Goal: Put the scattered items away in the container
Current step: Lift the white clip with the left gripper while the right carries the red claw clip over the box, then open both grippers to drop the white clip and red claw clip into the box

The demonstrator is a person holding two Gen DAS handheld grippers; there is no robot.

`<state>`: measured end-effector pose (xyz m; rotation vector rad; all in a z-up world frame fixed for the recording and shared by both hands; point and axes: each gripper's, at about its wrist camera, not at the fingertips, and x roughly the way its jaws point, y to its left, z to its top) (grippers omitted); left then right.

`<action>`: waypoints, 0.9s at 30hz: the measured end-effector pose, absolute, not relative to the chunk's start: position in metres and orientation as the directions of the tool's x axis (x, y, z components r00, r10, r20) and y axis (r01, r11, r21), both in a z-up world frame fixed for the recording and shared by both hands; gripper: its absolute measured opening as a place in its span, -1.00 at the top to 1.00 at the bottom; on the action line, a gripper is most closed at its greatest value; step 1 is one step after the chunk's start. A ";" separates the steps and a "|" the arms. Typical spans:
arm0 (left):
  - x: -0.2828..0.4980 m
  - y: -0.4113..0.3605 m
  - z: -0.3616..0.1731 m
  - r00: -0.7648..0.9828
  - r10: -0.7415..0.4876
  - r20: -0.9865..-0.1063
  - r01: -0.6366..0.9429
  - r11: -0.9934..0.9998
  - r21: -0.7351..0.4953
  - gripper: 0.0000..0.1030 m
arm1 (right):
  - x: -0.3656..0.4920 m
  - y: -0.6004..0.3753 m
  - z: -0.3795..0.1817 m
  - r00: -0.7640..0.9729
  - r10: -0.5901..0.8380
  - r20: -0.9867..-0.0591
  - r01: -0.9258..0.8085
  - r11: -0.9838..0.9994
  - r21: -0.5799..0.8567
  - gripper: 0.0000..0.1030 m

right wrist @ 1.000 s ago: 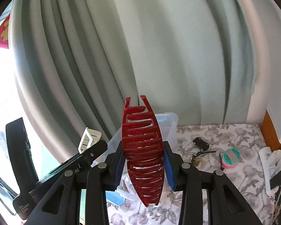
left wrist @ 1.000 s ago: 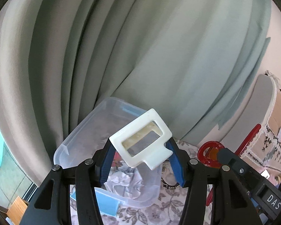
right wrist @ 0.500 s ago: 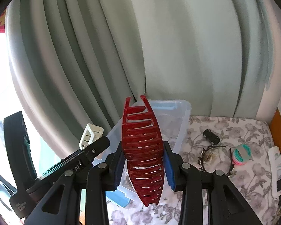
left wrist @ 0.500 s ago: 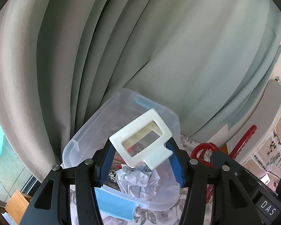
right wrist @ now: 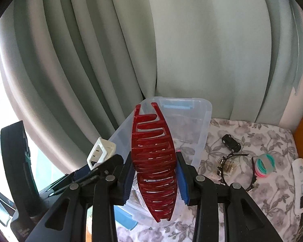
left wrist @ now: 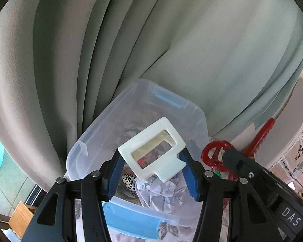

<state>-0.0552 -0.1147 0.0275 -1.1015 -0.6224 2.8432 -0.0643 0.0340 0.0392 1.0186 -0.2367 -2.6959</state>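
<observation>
Clear plastic container (left wrist: 119,121) below both loads: left gripper (left wrist: 151,170) pinching white rectangular plastic clip (left wrist: 153,153), right gripper (right wrist: 155,173) pinching red plastic claw hair clip (right wrist: 152,151); best lower inside rim, then release.

Soft daylight from the left, fisheye-bent, dark-cornered edges.

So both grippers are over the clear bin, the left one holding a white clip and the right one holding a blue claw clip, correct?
Not quite: the claw clip in the right gripper is red, not blue, as the right wrist view shows. The rest holds: the left gripper holds the white clip, and both are over the clear bin.
</observation>
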 end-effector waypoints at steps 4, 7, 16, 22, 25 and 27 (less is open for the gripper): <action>-0.058 -0.117 0.022 -0.739 0.178 -0.650 0.119 -0.915 -0.386 -0.10 | -0.075 0.033 0.030 -0.710 -0.272 -0.649 0.156 -0.960 0.231 0.21; -0.061 -0.116 0.021 -0.733 0.184 -0.654 0.119 -0.913 -0.390 -0.10 | -0.080 0.032 0.026 -0.704 -0.259 -0.662 0.145 -0.964 0.223 0.21; -0.067 -0.118 0.008 -0.708 0.207 -0.675 0.117 -0.908 -0.401 -0.10 | -0.093 0.031 0.020 -0.697 -0.229 -0.680 0.117 -0.971 0.207 0.21; -0.075 -0.115 0.001 -0.691 0.227 -0.686 0.106 -0.907 -0.407 -0.11 | -0.098 0.029 0.017 -0.692 -0.207 -0.691 0.104 -0.977 0.187 0.20; -0.074 -0.116 0.001 -0.685 0.231 -0.691 0.106 -0.907 -0.408 -0.13 | -0.099 0.028 0.016 -0.688 -0.205 -0.697 0.106 -0.977 0.183 0.20; -0.074 -0.117 0.002 -0.684 0.226 -0.693 0.111 -0.907 -0.406 -0.29 | -0.099 0.029 0.015 -0.687 -0.205 -0.697 0.104 -0.977 0.184 0.16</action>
